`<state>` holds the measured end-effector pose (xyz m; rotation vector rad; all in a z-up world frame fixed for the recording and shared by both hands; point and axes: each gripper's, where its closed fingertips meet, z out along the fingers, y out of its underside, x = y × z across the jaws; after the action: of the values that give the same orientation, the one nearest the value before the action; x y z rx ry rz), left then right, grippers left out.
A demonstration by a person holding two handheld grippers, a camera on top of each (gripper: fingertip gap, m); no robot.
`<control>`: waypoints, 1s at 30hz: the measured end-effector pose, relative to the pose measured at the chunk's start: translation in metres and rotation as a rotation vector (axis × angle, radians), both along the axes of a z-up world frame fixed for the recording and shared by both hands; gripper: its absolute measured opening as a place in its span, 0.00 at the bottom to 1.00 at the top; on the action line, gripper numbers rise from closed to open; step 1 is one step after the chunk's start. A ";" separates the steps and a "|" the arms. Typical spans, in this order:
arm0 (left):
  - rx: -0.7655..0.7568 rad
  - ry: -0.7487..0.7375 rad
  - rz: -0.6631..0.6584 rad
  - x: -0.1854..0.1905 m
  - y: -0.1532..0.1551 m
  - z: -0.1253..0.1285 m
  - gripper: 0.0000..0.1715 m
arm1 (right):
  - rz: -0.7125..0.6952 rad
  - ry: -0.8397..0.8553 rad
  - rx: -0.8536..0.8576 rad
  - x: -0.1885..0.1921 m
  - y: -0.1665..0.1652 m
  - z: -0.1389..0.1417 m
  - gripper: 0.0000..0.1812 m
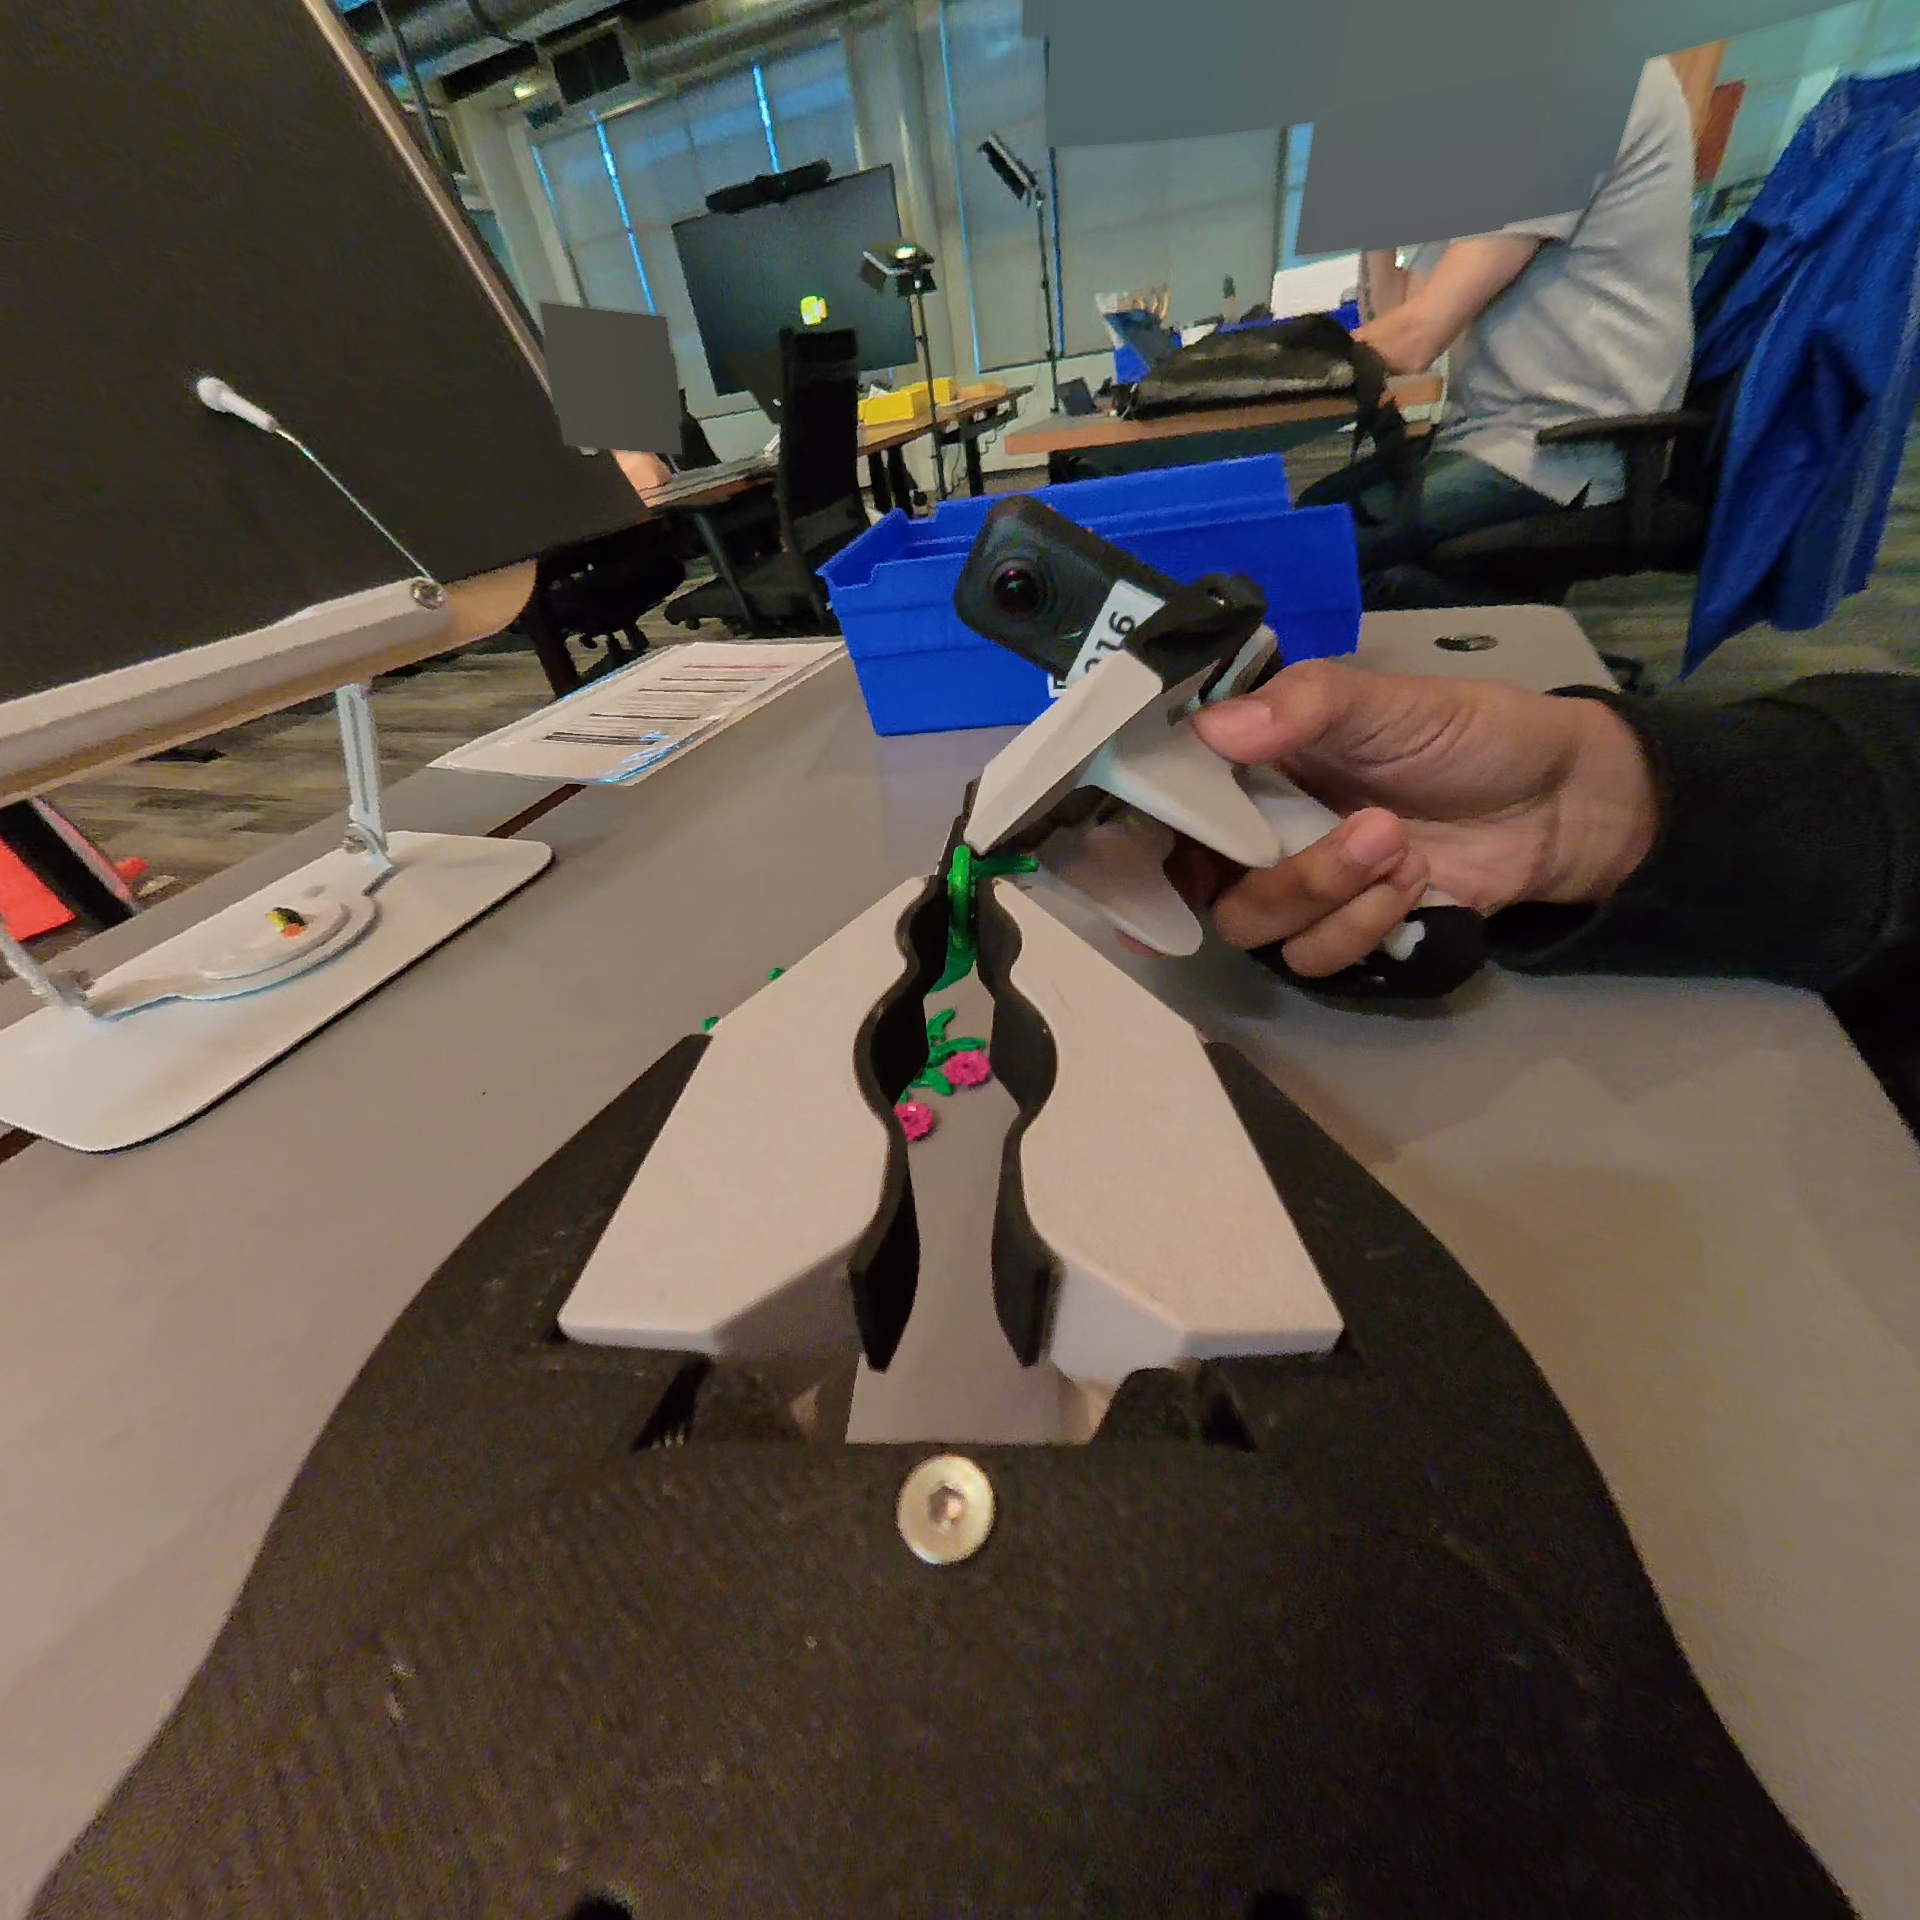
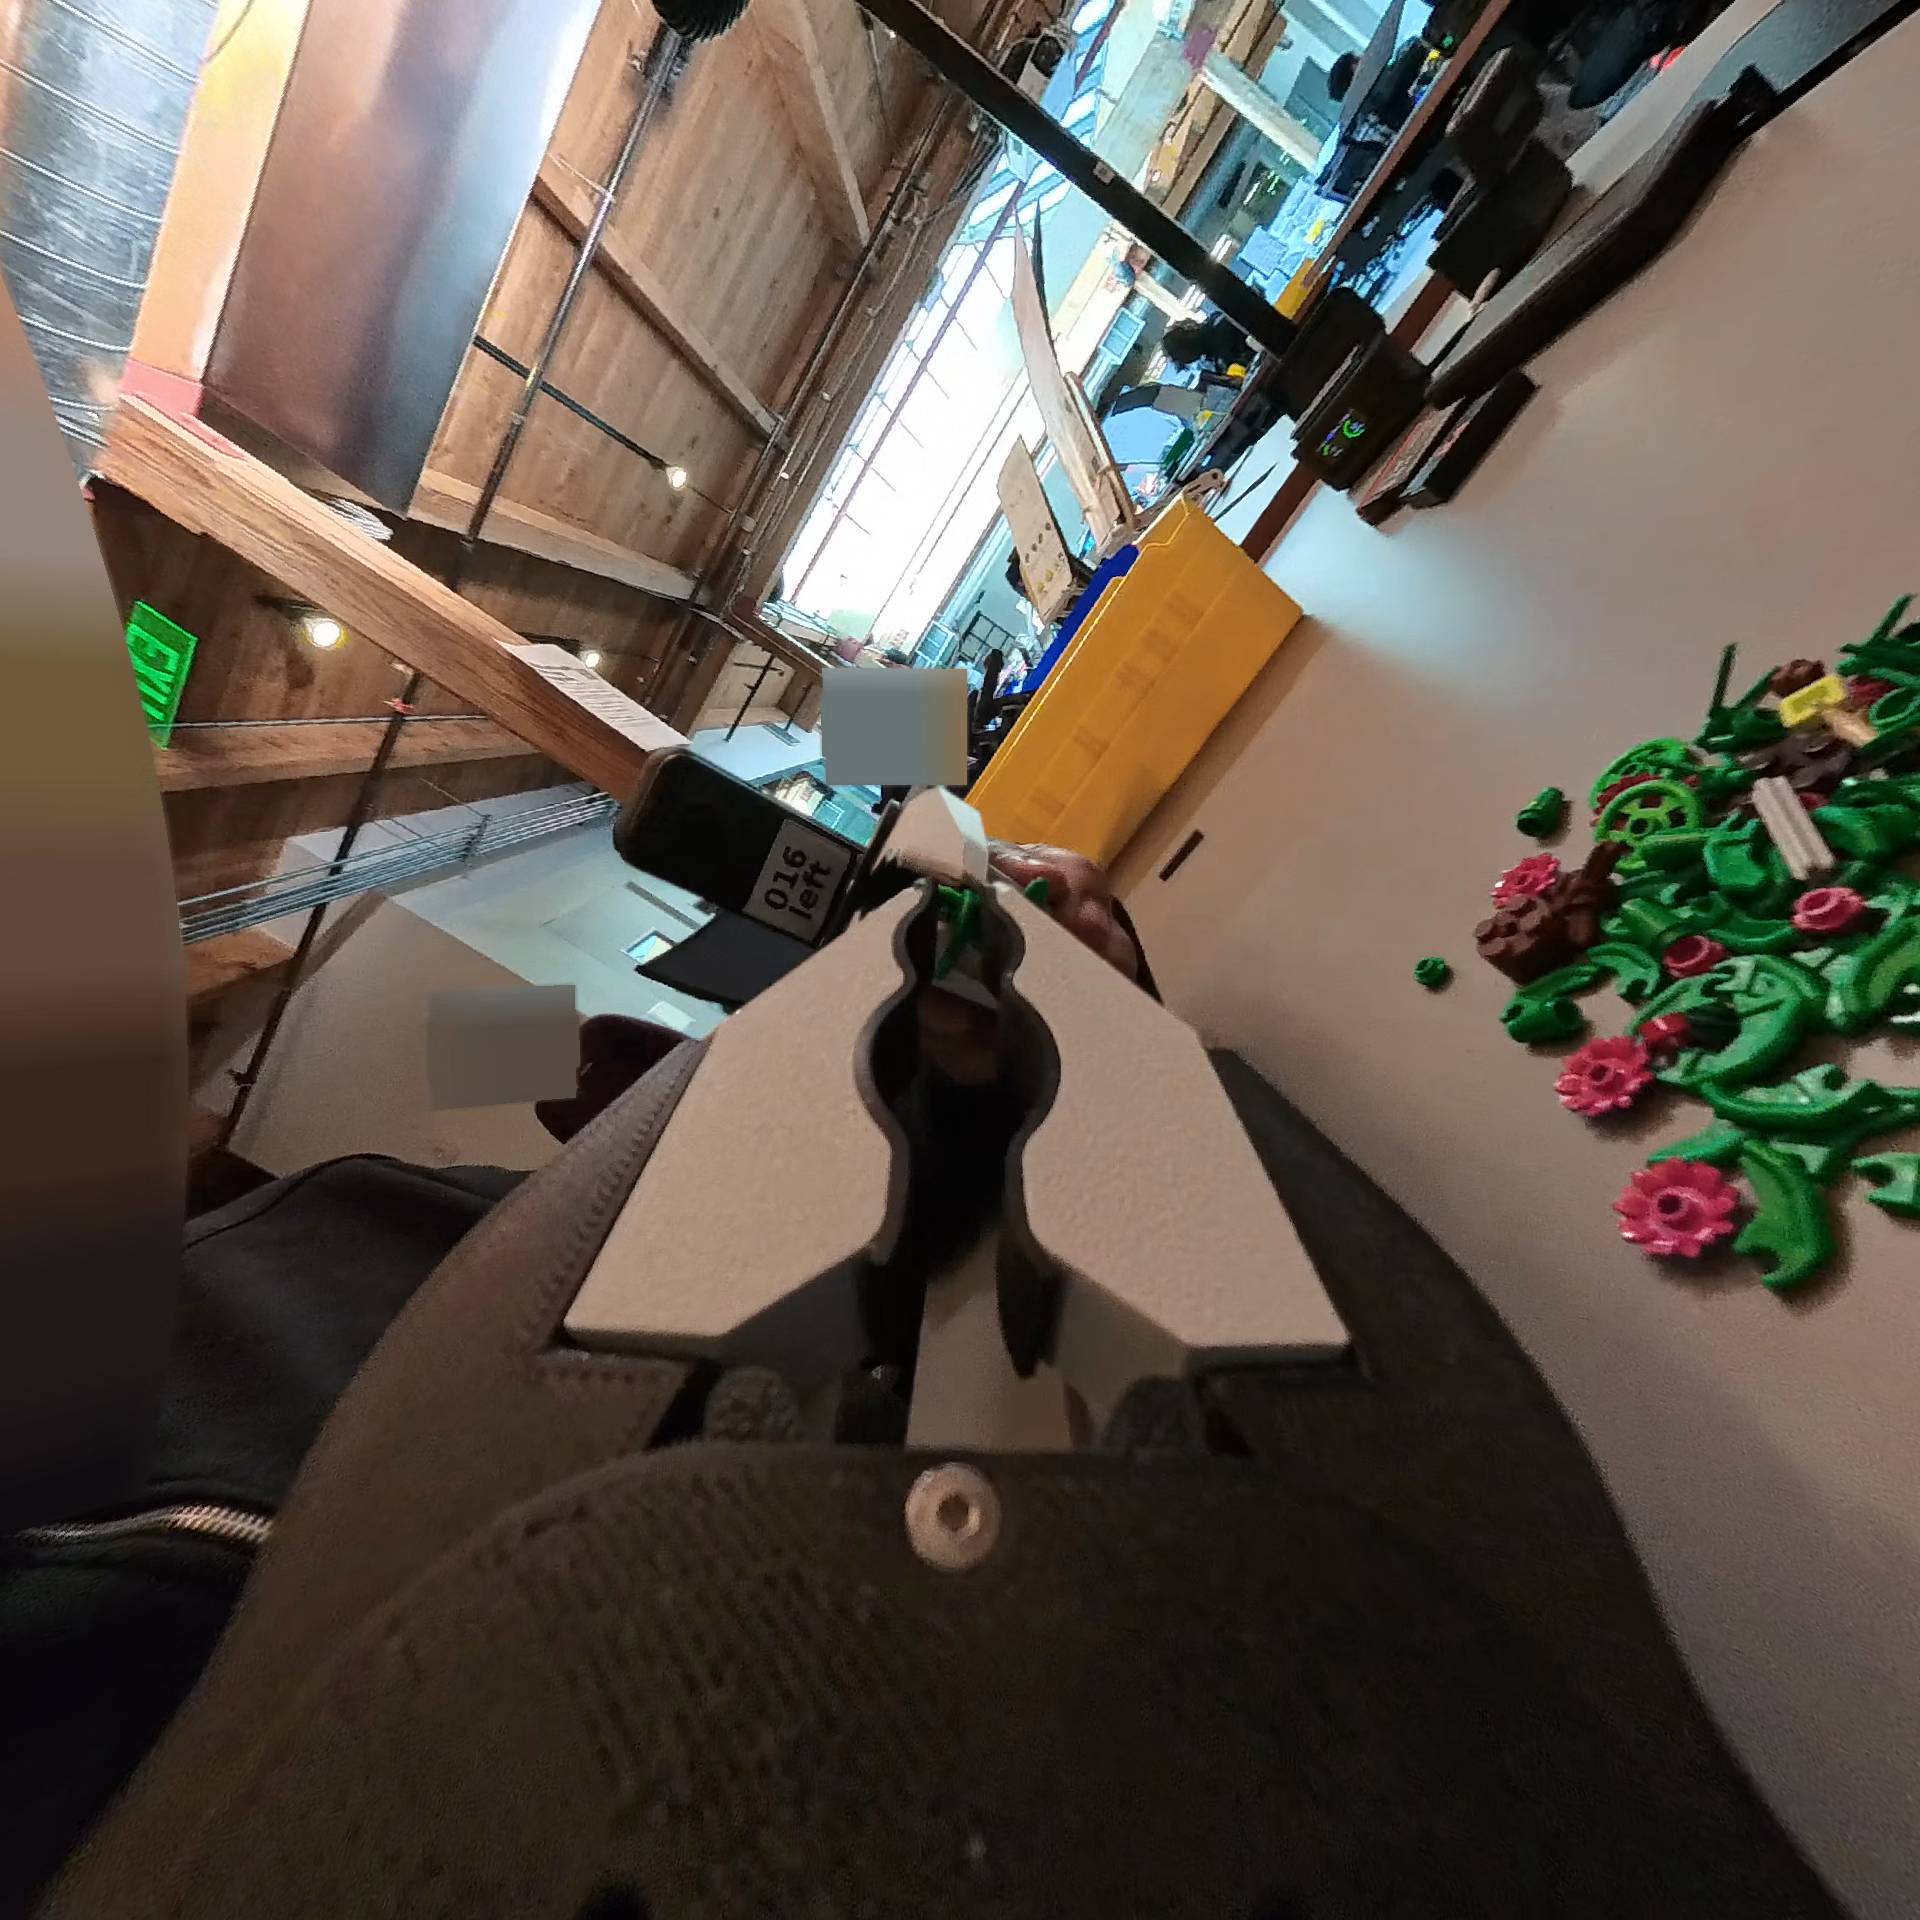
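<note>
Left gripper (image 1: 962, 902) and right gripper (image 2: 961, 909) meet tip to tip, each clamped on one glossy green plastic stem piece (image 1: 962, 914) held above the matte grey bench (image 1: 1558, 1195). Loose green leaves and pink flower studs (image 2: 1766, 997) lie heaped on the bench beside the right gripper.

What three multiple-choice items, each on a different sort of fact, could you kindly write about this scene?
1. Where does the blue bin stand?
A) on the table
B) on the floor
C) on a chair

2. What colour is the plant piece at the left gripper tips?
A) red
B) green
C) yellow

3. How is the left gripper?
A) wide open
B) shut on the plant piece
C) lying flat, empty

Key: 1 A, it rests on the grey top; 2 B, a green stem shows; 3 B, both tips pinch it.
</note>
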<state>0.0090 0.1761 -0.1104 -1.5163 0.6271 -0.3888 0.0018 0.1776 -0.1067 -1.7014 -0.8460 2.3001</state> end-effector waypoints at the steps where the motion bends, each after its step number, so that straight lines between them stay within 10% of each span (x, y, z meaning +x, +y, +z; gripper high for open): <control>1: -0.004 -0.009 -0.005 0.000 0.000 0.000 0.00 | 0.007 0.003 -0.006 0.001 0.000 0.000 0.02; 8: -0.059 -0.037 -0.026 0.002 0.000 -0.003 0.00 | -0.020 -0.032 0.099 0.003 0.000 -0.003 0.00; 19: -0.224 -0.175 -0.006 -0.002 0.010 -0.011 0.00 | -0.402 -0.258 1.000 -0.001 0.012 -0.010 0.00; 26: -0.252 -0.288 0.016 -0.026 0.014 -0.010 0.00 | -0.412 -0.160 0.784 0.005 0.021 0.001 0.00; 30: -0.300 -0.357 -0.041 -0.021 0.011 -0.009 0.00 | -0.402 -0.094 0.894 0.008 0.018 0.006 0.18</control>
<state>-0.0116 0.1874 -0.1191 -1.6648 0.3268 -0.7923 0.0097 0.1955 -0.1002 -1.3764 -1.1697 1.2740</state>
